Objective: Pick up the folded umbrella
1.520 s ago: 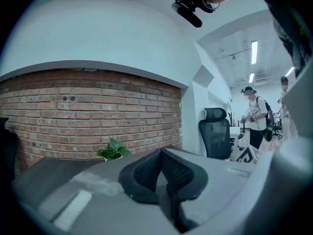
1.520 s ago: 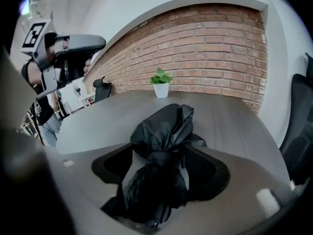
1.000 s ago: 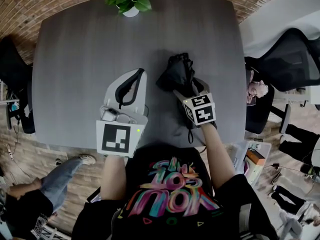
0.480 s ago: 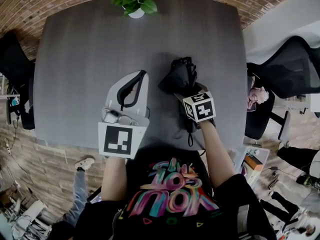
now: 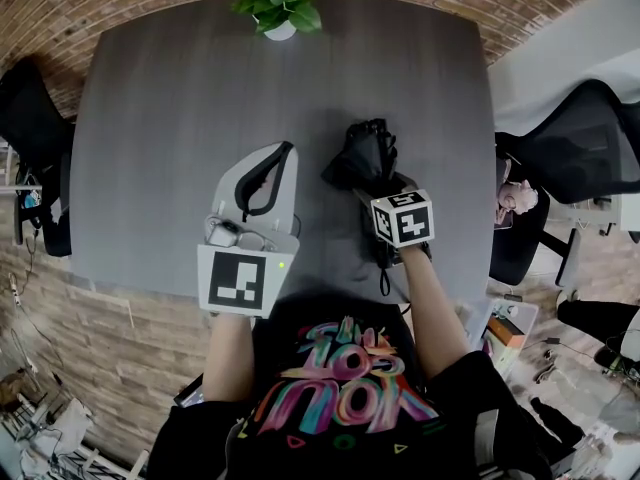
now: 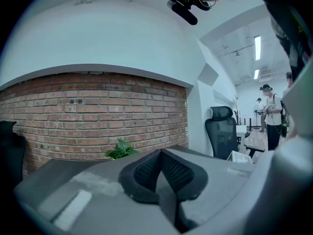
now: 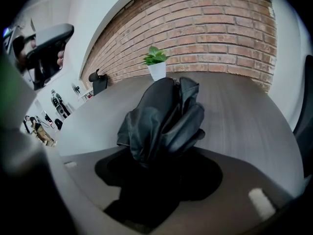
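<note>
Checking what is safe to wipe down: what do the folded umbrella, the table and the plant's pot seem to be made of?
The folded umbrella looks like black synthetic fabric, with soft creased folds and a slight sheen. The table has a matte dark grey top with faint grain streaks, probably wood-look laminate. The pot is smooth and white, either ceramic or plastic.

Wearing a black short-sleeved T-shirt [image 5: 310,313] printed with swirling pink, yellow and blue lettering [image 5: 345,388]; showing, above the T-shirt, a pale grey left gripper [image 5: 282,153] with black pads [image 5: 262,180] and a black-and-white marker cube [image 5: 240,280].
</note>
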`<state>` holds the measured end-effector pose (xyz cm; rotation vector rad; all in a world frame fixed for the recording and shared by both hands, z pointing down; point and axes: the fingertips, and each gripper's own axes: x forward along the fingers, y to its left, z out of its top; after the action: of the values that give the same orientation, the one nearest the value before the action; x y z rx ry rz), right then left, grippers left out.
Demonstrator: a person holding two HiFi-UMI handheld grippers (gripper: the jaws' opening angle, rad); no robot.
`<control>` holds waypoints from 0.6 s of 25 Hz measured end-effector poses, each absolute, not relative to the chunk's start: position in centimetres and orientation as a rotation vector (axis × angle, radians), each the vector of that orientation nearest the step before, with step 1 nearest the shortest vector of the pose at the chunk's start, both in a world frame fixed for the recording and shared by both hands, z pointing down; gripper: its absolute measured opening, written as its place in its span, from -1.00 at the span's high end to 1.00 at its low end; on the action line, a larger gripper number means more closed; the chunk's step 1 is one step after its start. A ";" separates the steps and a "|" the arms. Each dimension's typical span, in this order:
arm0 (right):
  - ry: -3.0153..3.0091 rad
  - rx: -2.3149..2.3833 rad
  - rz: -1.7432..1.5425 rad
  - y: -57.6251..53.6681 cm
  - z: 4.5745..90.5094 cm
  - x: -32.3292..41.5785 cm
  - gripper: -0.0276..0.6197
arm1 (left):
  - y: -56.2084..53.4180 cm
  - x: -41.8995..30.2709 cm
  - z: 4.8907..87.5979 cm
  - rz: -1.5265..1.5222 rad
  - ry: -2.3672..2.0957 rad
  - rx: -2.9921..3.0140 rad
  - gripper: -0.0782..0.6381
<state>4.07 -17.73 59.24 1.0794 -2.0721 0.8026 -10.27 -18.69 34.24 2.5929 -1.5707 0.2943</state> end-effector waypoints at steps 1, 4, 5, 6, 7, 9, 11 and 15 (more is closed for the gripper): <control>-2.076 1.078 0.803 -17.7 59.2 4.1 0.10 | -18.7 -10.3 34.2 0.295 -1.572 2.592 0.78; -2.086 1.081 0.821 -17.6 59.0 4.1 0.11 | -18.7 -10.5 34.1 0.290 -1.576 2.590 0.78; -2.090 1.086 0.827 -17.5 58.9 4.2 0.11 | -18.7 -10.5 34.0 0.287 -1.578 2.591 0.78; -2.094 1.091 0.832 -17.4 58.8 4.2 0.11 | -18.6 -10.6 33.9 0.284 -1.580 2.593 0.78; -2.099 1.097 0.833 -17.3 58.7 4.3 0.11 | -18.6 -10.6 33.8 0.283 -1.581 2.596 0.78; -2.106 1.107 0.830 -17.2 58.4 4.4 0.11 | -18.6 -10.7 33.6 0.281 -1.584 2.599 0.78; -2.115 1.117 0.826 -17.1 58.0 4.5 0.11 | -18.7 -10.8 33.4 0.276 -1.586 2.603 0.78; -2.147 1.144 0.826 -17.1 56.8 4.6 0.11 | -18.5 -10.7 33.0 0.267 -1.582 2.618 0.78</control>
<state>4.64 -17.07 56.76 1.1436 -2.1473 0.8265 -10.66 -18.47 32.96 2.6181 -1.5819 0.2672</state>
